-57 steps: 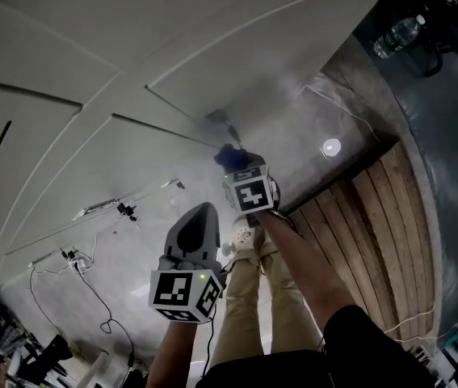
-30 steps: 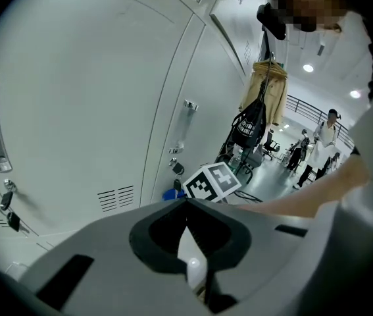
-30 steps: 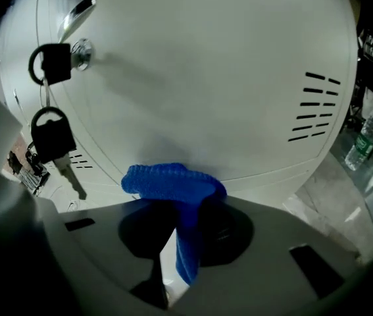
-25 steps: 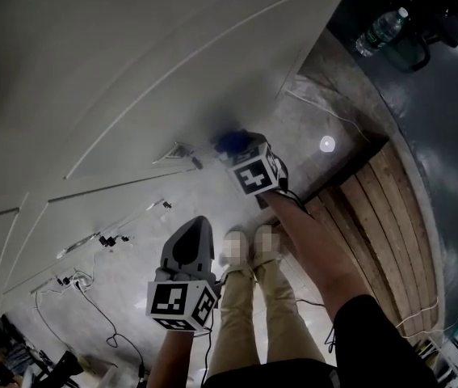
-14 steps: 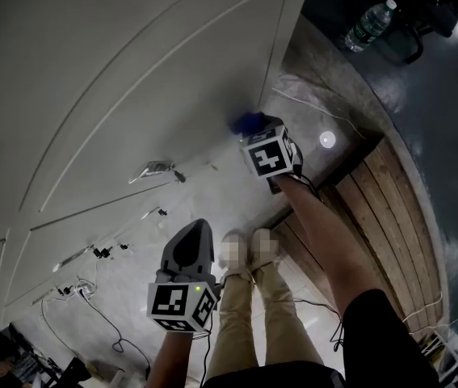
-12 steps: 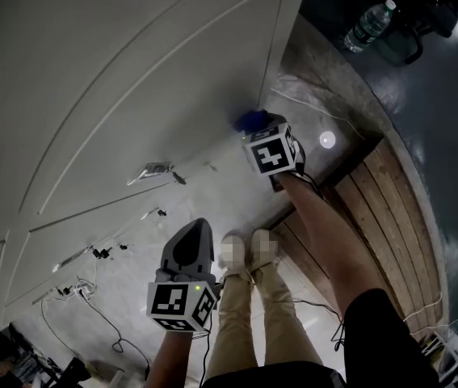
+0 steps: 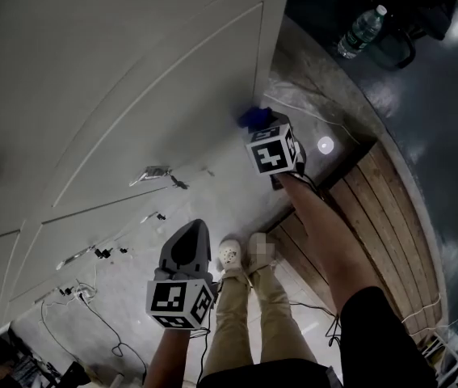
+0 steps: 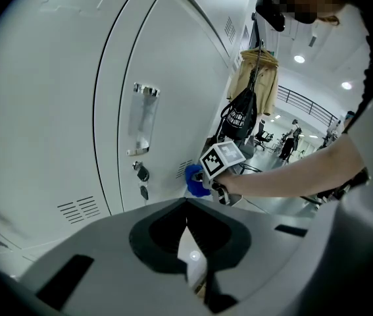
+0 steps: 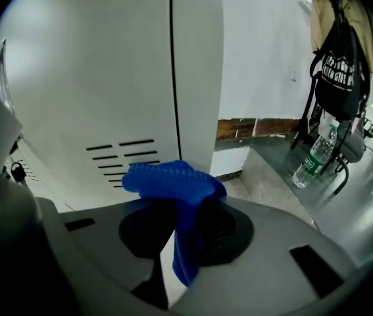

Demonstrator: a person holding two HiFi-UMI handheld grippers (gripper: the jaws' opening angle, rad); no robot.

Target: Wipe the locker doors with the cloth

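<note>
Head view: right gripper (image 7: 258, 129) outstretched, clamping cloth (image 7: 250, 117).

Grey floor (image 7: 422, 111) with bottle (image 7: 359, 31), cable (image 7: 309, 113)

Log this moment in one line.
right claw: shut on cloth | cloth: at locker door | left claw: shut, empty

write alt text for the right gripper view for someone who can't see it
The right gripper is shut on a bunched blue cloth, held near the vent slots low on a pale locker door. At right, a water bottle sits on the floor below a hanging black backpack.
</note>
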